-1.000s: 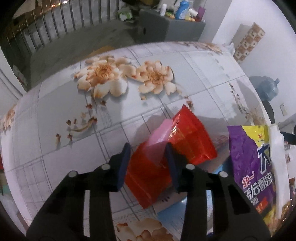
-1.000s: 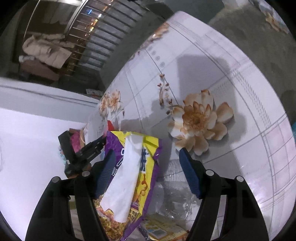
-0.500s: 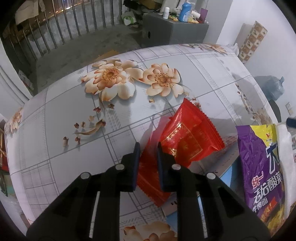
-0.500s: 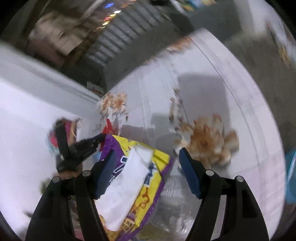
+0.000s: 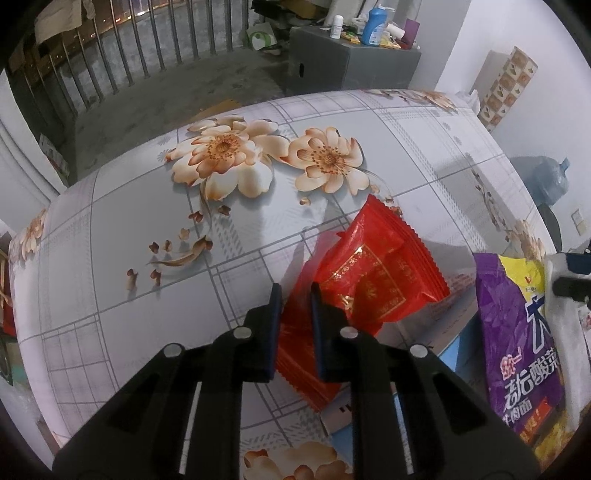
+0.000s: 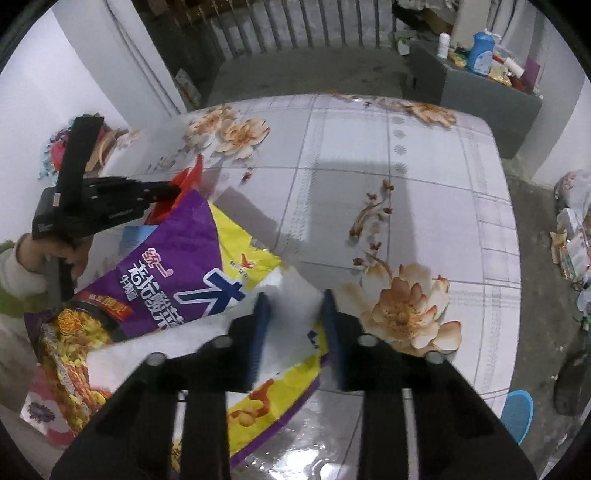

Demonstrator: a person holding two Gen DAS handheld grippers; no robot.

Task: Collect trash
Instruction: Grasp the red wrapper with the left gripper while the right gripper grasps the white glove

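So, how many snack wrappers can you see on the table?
2: a red wrapper pinched in the left claw, and a purple noodle bag beside it, under a white tissue. More may be hidden underneath.

Domestic premises, living or utility area. Evidence: worktop (image 5: 332,122) covered in floral plastic cloth; grey cabinet (image 5: 351,62) carrying toiletry bottles (image 5: 373,20); water-cooler jug (image 5: 554,177) by white wall; bare concrete floor (image 5: 177,92); barred metal railing (image 5: 147,44).
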